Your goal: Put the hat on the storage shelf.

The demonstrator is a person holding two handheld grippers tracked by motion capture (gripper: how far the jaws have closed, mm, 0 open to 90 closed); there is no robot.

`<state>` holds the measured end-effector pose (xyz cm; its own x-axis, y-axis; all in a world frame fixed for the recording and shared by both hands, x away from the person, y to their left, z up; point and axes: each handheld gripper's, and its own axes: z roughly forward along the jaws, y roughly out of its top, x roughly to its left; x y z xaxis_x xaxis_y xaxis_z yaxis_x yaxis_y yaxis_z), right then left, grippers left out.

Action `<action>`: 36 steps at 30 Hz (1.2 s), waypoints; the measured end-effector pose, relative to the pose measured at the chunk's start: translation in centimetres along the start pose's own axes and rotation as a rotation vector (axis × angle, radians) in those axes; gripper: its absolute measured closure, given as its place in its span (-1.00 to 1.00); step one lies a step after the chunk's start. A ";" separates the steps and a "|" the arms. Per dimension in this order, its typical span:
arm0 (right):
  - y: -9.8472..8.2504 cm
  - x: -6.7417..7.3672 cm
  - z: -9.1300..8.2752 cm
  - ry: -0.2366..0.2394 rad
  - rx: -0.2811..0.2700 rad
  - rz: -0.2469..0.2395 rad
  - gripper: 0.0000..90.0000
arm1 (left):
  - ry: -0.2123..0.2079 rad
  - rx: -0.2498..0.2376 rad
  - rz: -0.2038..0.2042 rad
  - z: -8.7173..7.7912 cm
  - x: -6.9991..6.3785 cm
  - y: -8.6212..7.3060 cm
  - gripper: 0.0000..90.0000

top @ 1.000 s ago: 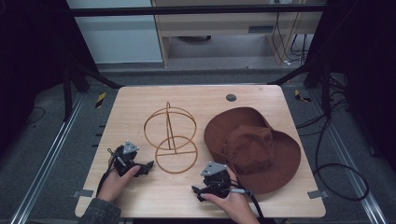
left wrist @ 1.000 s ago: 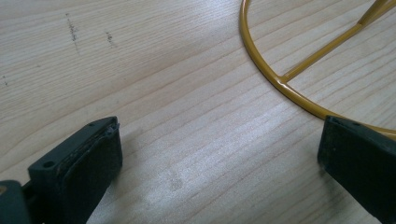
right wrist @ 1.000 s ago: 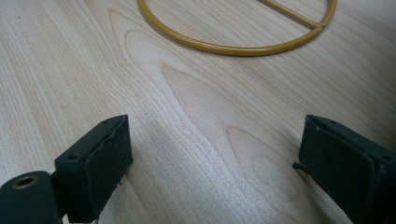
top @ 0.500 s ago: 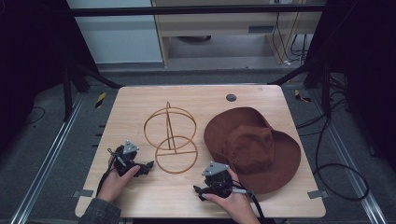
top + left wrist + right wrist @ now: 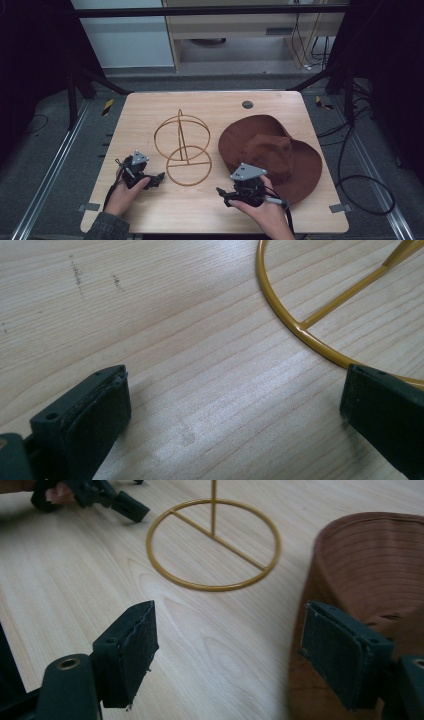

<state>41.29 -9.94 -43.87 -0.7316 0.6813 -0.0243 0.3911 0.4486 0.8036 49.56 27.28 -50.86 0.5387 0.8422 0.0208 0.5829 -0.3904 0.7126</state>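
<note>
Lying crown-up on the right half of the wooden table (image 5: 150, 107), the brown felt hat (image 5: 270, 150) has its wide brim spread flat, long axis running near-left to far-right. Just left of it stands the gold wire hat stand (image 5: 182, 147), a ring base with an upright loop, empty.

The right gripper (image 5: 222, 192) sits at the hat's near-left brim edge, making it plainly the nearer tool; the hat lies to its right and slightly beyond. Its jaws stand wide and have just been closing a little, with nothing pressed between them.

The left gripper (image 5: 159, 176) rests near the stand's base ring, jaws spread wide and empty.

The right gripper view shows the brim (image 5: 360, 570) beside the right-hand jaw, apart from the pad. The left gripper view shows the ring (image 5: 300, 330) passing by its right-hand jaw; contact cannot be told.
</note>
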 end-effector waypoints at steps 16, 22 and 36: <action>2.1 -6.0 -7.2 -0.130 0.125 0.015 -0.70 | 0.003 0.001 -0.007 -0.1 -0.1 -0.1 -1.00; 2.8 -8.7 -8.7 -0.183 0.209 0.024 -0.77 | 0.003 0.001 -0.007 -0.1 -0.1 -0.1 -1.00; 6.0 -15.6 -6.7 -0.148 0.354 0.064 -0.51 | -0.003 0.002 0.001 0.1 0.0 0.1 -1.00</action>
<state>51.36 -21.75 -34.65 -0.6211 0.7788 -0.0874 0.6205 0.5568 0.5522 49.70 27.16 -50.86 0.5409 0.8409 0.0194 0.5837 -0.3919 0.7112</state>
